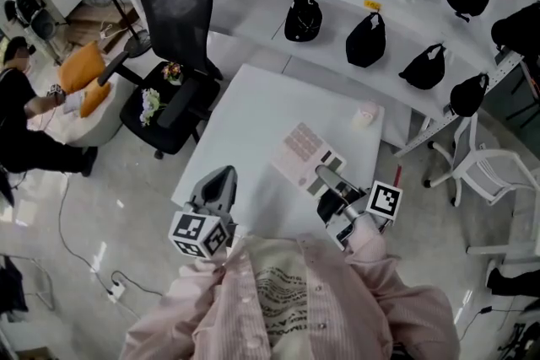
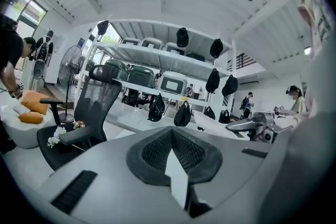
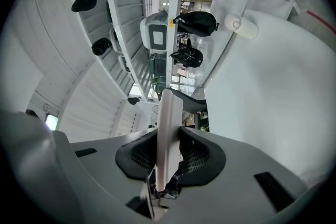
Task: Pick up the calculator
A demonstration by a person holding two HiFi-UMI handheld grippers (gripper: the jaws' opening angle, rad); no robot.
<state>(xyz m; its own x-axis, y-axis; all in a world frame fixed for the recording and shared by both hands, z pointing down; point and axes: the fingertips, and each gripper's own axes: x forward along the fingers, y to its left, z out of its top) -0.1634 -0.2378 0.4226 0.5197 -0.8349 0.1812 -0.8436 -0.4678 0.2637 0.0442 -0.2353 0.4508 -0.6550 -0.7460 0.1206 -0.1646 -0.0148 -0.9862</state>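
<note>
Tabletop: white table lies under and beyond both pairs of fingers; shelves hung with black bags run behind it
Slip risk: the calculator could pivot or slide out of the right gripper and drop back on the table
Cause: the grip takes only the near edge; most of the body hangs out past the fingertips, so its weight levers against a narrow pinch; a quick tilt or jerk would likely loosen it
Calculator to right fingers: its near edge sits between the two pads; the right gripper view shows it edge-on as a thin pale slab running forward from the pads; keys face up in the head view; it appears to be held off the table, though the gap is hard to judge
Right fingers: closed on the calculator, a pad pressed to each face
Left fingers: the left gripper hangs well apart from the calculator, jaws together with nothing held
Farther out: a small white roll lies well beyond the right fingertips near the table's far corner; a black office chair stands past the left fingertips
</note>
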